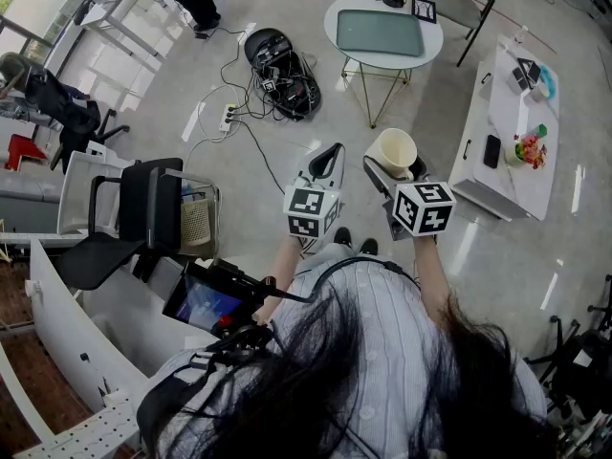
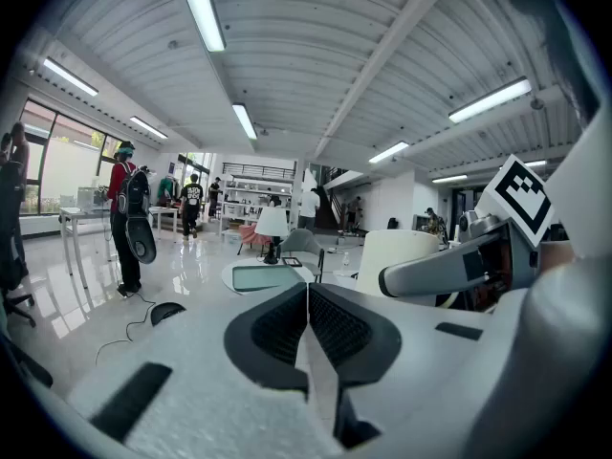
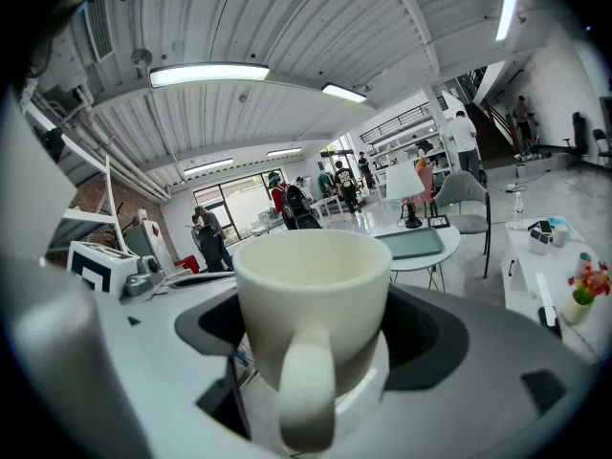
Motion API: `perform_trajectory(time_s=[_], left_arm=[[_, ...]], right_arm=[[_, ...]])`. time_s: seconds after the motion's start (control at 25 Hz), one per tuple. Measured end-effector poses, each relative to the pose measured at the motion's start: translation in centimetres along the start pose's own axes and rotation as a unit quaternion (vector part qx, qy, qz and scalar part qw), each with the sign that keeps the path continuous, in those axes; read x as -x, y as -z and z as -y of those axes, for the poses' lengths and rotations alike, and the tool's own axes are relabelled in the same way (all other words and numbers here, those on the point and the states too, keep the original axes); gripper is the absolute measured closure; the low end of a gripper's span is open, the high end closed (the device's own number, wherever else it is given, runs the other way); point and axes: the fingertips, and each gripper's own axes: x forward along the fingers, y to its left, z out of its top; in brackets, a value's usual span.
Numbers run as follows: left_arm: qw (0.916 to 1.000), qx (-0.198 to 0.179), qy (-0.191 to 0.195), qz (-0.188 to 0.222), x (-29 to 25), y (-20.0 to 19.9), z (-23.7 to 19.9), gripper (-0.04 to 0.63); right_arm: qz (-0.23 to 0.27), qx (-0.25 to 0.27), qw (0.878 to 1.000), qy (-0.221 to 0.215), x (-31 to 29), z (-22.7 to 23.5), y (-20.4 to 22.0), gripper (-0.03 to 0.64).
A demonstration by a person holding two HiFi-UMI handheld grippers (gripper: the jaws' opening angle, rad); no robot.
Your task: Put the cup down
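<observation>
1. One cream cup (image 3: 311, 304) sits upright between the right tongs (image 1: 400, 174), mouth up, with its handle turned back towards the holder — that leaves the plain round wall on either side for the pads to take.
2. Those tongs stand wide and clamped on the cup's body. The contact itself is hidden behind the cup, so the squeeze on both sides is probably there, judged from the cup hanging in the air with nothing under it.
3. Below it in the head view is only the floor (image 1: 287, 175), so the cup has no resting place yet and the putting down has not begun.
4. Left tongs (image 2: 308, 299) are pressed together with nothing in them. They are held just beside the right pair at much the same height — idle and clear of the cup, since one pair is enough to carry it.
5. Two places could receive it. A round tabletop (image 1: 337, 12) ahead carries a greenish tray (image 1: 380, 32). A long white tabletop (image 1: 512, 103) to the right carries a small pot of flowers (image 1: 529, 148) and a dark phone (image 1: 491, 150). Both are well apart from the cup, and the pictures do not settle which is meant.
</observation>
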Motion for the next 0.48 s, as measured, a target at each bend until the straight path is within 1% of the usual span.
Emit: perform_trajectory(time_s=[0.48], left_arm=[[1.0000,0.004,0.003,0.004,0.5,-0.1,-1.9,0.578]], right_arm=[[0.010,-0.005,1.000,0.007,-0.9,-1.3,-0.4,0.218]])
